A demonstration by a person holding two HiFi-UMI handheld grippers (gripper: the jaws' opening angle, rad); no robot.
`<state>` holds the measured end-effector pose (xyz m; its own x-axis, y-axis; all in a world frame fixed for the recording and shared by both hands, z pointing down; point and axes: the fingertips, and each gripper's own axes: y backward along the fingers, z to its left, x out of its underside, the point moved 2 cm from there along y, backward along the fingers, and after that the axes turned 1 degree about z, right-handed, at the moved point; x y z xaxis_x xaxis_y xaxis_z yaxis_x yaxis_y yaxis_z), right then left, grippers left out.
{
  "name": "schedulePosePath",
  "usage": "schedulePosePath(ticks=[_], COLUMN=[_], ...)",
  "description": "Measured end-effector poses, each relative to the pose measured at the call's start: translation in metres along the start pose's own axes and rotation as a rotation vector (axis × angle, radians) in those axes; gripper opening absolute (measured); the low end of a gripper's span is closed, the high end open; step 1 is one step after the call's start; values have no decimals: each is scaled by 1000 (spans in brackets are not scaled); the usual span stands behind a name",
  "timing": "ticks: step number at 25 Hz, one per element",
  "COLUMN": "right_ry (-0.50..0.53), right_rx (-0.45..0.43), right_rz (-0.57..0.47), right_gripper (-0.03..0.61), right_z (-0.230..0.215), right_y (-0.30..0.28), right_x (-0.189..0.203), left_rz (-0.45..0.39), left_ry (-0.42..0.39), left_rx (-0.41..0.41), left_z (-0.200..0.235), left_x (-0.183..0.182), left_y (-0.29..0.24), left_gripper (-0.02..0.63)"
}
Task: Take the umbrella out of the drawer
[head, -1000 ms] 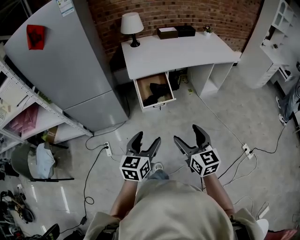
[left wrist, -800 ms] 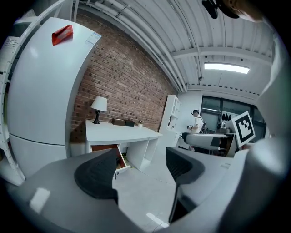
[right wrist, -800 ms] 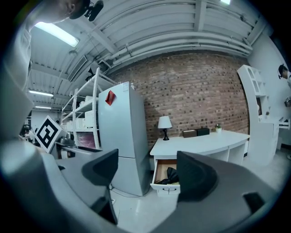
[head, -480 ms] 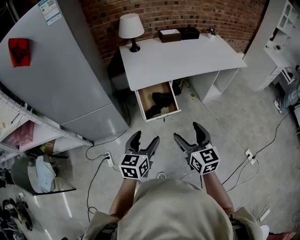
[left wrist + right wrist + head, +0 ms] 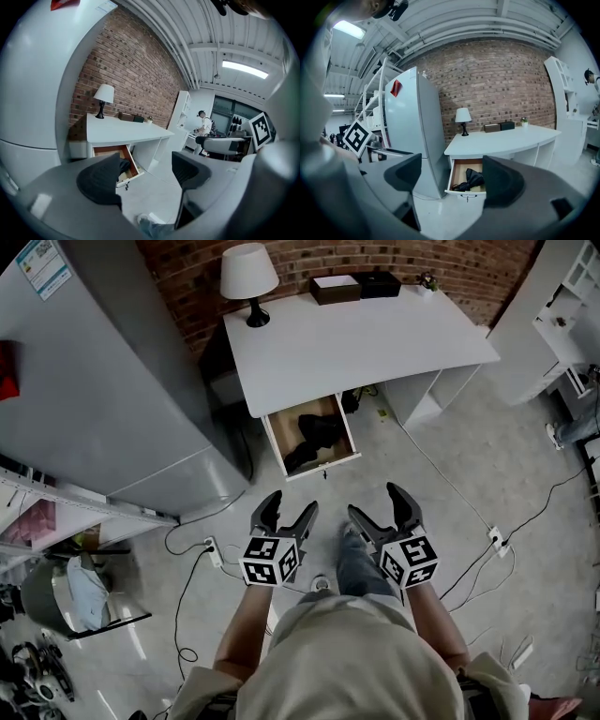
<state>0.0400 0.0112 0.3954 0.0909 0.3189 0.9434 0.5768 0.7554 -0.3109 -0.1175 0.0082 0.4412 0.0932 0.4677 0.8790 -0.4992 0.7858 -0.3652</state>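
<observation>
Right gripper view, black umbrella [image 5: 469, 179] in open drawer [image 5: 458, 174] partly behind jaw, left tool [image 5: 292, 504], right tool [image 5: 375, 502] both apart, empty

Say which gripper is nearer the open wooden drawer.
Left, slightly. The left gripper hangs almost straight before the open wooden drawer; the right gripper is off to its right. Neither reaches it.

Left tongs: grey two-jaw left tongs [image 5: 292, 504] [image 5: 145, 173] with a black-and-white marker cube, held out front, jaws apart, nothing between them.
Right tongs: matching grey right tongs [image 5: 375, 502] [image 5: 447, 180], just beside the left, jaws apart, empty.
Forearms: left forearm [image 5: 239, 638] and right forearm [image 5: 439, 624] extended forward, side by side.
Leg: blue-jeaned leg [image 5: 354, 563] shows between the forearms.
</observation>
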Motion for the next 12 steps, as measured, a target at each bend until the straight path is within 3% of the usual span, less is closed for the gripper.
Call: schedulePosePath(ticks=[12], right_ry=[38], right_rx=[-66], right_rz=[88], right_gripper=[382], right_z=[-76], right_y=[-99], right_x=[6], left_rz=[95], left_ry=[10], left_rx=[-23], left_z=[52], left_x=[1], left_y=[-125], left_gripper=[334])
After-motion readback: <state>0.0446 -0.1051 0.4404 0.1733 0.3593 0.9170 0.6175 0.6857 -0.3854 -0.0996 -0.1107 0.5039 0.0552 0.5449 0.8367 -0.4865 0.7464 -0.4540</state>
